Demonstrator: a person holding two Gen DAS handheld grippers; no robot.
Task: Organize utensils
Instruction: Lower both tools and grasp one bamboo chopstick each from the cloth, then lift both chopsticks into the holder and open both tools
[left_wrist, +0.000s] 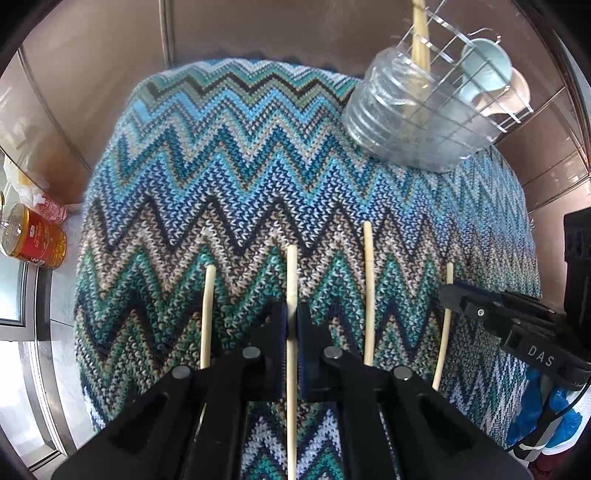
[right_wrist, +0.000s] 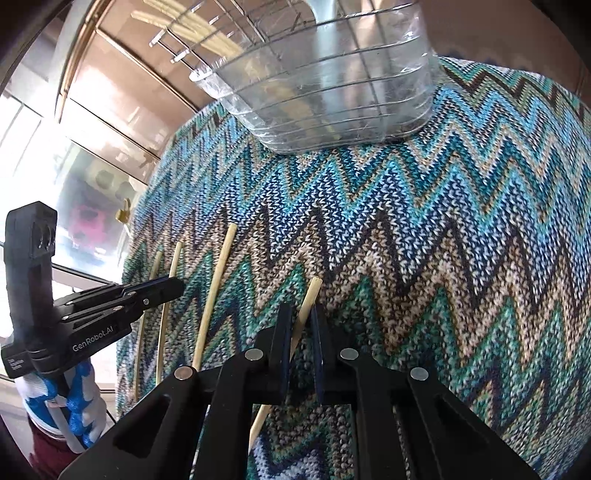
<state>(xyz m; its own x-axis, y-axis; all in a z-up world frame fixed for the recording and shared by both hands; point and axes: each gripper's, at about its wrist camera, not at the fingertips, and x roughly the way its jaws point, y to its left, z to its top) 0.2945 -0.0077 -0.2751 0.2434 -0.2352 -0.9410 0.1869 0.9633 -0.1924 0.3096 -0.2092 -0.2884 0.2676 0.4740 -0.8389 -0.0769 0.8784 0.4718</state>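
Left wrist view: left claw (left_wrist: 291, 321) clamped on the second chopstick (left_wrist: 291, 280) of four lying side by side near the counter's near edge, on the zigzag cloth (left_wrist: 258, 166). Clear rack (left_wrist: 413, 122) at the far right corner already holds chopsticks and spoons (left_wrist: 487, 66).

Right wrist view: right claw (right_wrist: 301, 325) pinched on the rightmost chopstick (right_wrist: 308, 302). Other two (right_wrist: 216, 291) untouched. Judged partway done; four remain.

Bright daylight floods in from the blown-out window (right_wrist: 33, 155), glare on the brown wall panels (left_wrist: 92, 85), heavy fisheye bending, dark vignetted corners.
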